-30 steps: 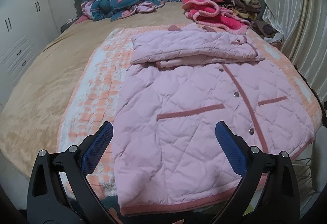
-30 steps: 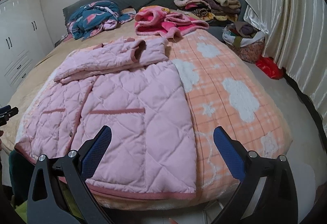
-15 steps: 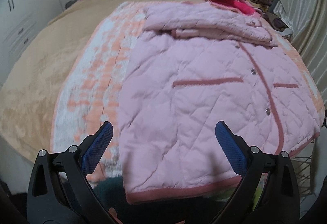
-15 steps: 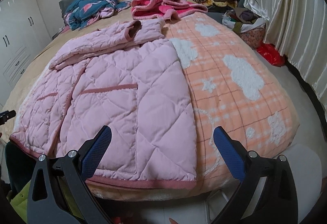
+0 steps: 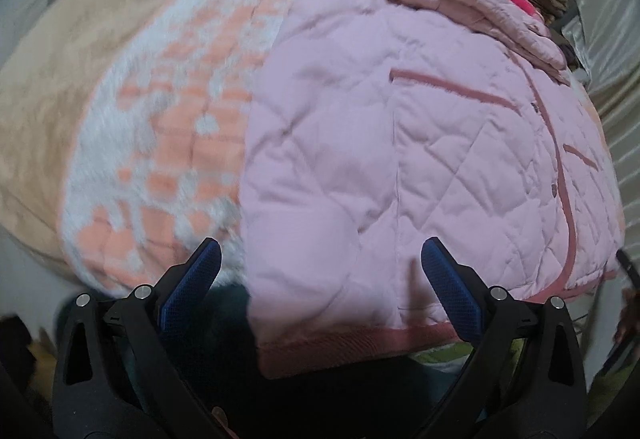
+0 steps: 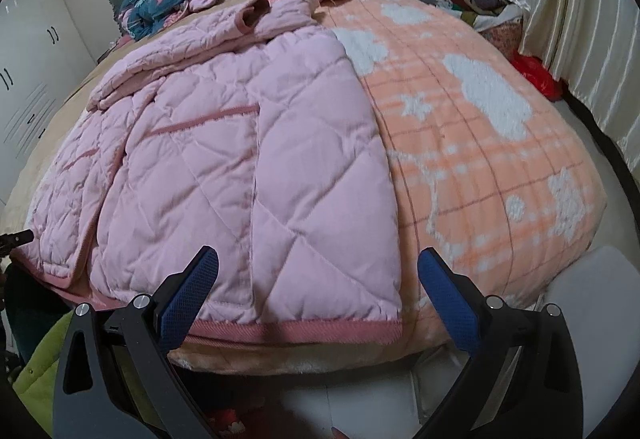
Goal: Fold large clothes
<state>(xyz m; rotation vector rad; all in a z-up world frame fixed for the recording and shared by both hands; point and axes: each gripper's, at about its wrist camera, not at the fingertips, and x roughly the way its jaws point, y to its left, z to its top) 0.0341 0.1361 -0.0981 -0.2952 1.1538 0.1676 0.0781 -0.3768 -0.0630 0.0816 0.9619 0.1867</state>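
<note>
Both my left gripper (image 5: 320, 271) and right gripper (image 6: 318, 275) hang released just before the near hem of the pink quilted jacket (image 6: 240, 167), lying lengthwise away across the bed (image 6: 500, 167).

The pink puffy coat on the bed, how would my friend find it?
Look at the bed with the peach-and-white fleece blanket. Spread flat on it, hem at the near edge, lies the pale pink quilted jacket, sleeves folded across its top. Unlike the heaped clothes behind, it has diamond stitching and darker pink trim.
</note>
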